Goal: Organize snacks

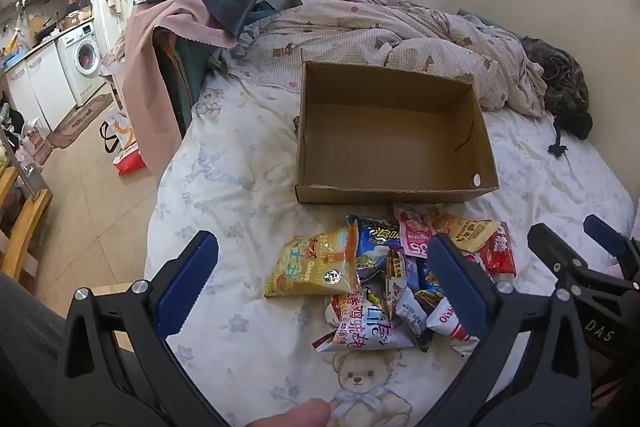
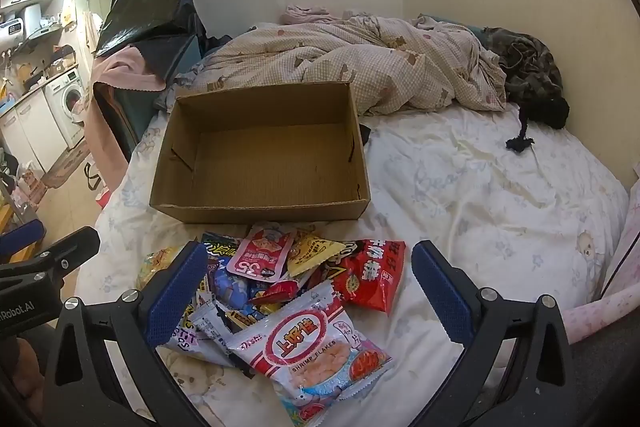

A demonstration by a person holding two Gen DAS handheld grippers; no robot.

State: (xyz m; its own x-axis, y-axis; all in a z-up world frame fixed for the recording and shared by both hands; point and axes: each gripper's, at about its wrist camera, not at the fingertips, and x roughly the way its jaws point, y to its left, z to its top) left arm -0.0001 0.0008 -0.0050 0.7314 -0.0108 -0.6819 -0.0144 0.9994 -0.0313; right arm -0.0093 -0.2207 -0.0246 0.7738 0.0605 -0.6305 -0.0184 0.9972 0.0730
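An empty cardboard box (image 1: 392, 143) sits open on the bed; it also shows in the right wrist view (image 2: 264, 155). A pile of snack packets (image 1: 396, 275) lies just in front of it, with a yellow packet (image 1: 312, 263) at its left edge. In the right wrist view the pile (image 2: 280, 287) has a white shrimp flakes bag (image 2: 316, 347) nearest me and a red packet (image 2: 372, 275) on the right. My left gripper (image 1: 324, 279) is open above the pile. My right gripper (image 2: 308, 287) is open above the pile, holding nothing.
A crumpled checked duvet (image 1: 400, 31) and a dark garment (image 1: 560, 83) lie behind the box. White bedsheet (image 2: 500, 195) spreads right of the box. The bed's left edge drops to a tiled floor (image 1: 92, 187) with bags; a draped chair (image 1: 160, 67) stands there.
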